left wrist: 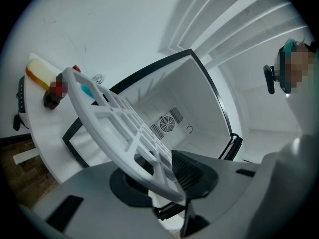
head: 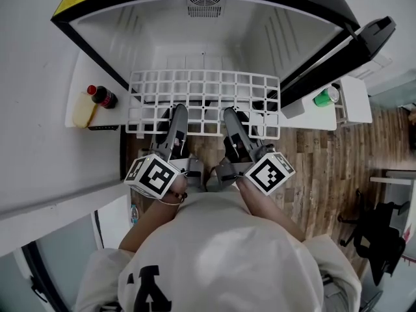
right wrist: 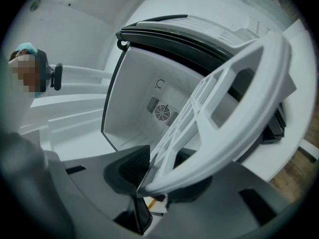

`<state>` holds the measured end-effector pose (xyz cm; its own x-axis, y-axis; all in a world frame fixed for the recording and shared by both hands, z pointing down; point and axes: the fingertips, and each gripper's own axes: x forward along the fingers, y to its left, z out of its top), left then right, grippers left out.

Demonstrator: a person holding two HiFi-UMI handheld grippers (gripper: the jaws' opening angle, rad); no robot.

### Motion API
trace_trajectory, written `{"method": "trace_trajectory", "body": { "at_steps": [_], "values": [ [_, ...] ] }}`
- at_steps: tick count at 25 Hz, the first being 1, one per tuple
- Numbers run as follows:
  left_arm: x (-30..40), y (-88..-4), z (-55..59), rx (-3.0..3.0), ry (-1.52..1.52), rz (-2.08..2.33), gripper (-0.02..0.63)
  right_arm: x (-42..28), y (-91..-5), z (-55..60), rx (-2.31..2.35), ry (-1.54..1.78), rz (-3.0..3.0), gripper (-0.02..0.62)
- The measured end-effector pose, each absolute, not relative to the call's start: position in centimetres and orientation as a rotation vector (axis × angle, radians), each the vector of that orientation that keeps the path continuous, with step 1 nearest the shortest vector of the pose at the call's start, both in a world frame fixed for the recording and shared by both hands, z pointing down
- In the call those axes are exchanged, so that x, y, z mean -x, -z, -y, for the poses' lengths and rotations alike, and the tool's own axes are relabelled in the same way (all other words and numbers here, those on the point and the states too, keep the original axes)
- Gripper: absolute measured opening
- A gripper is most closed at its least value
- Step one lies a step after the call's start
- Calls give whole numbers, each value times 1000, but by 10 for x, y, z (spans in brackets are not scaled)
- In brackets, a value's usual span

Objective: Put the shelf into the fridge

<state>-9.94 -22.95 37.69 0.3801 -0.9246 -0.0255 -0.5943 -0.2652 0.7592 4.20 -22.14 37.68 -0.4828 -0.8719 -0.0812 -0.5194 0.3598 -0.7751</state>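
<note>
Wood floor [head: 312, 168]; shelf [head: 205, 90] level, long axis L-R.

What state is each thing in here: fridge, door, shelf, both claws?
fridge, open.
door, swung wide to the right.
shelf, held at the fridge's opening, near edge gripped.
left claw, shut on the shelf.
right claw, shut on the shelf.
</note>
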Motion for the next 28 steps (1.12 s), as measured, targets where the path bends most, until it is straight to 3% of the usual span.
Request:
{"method": "trace_trajectory", "body": {
  "at_steps": [28],
  "values": [
    [98, -379, 226, -1876, 670, 1327, 100, -44, -376, 225, 1108, 1069, -2044, 101]
  ]
}}
